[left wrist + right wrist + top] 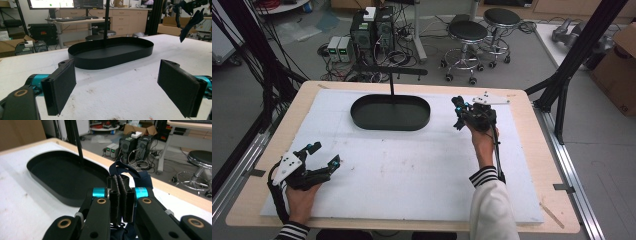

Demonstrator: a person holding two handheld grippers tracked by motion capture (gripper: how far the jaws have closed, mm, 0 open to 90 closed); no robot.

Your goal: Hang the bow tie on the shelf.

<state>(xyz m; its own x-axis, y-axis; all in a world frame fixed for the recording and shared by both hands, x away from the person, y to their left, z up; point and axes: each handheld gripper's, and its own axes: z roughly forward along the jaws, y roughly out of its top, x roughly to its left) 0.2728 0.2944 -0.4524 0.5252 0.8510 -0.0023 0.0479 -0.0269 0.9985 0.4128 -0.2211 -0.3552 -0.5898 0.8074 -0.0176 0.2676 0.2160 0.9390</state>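
The right gripper [462, 113], upper right of centre in the high view, pinches a dark blue cloth [130, 173]. The black oval tray [390, 122] lies just leftward, long axis across the frame. The left gripper [324, 155] gapes empty, lower left.

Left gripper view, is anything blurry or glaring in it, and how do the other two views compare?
Left gripper view: near pads soft, black tray sharp, monitor overexposed. Right gripper view: right tool, shut on dark cloth, crisp. High view: even light, faint shadows.

Dark navy cloth [140, 176] pinched, hanging beside black oval tray [50, 192].
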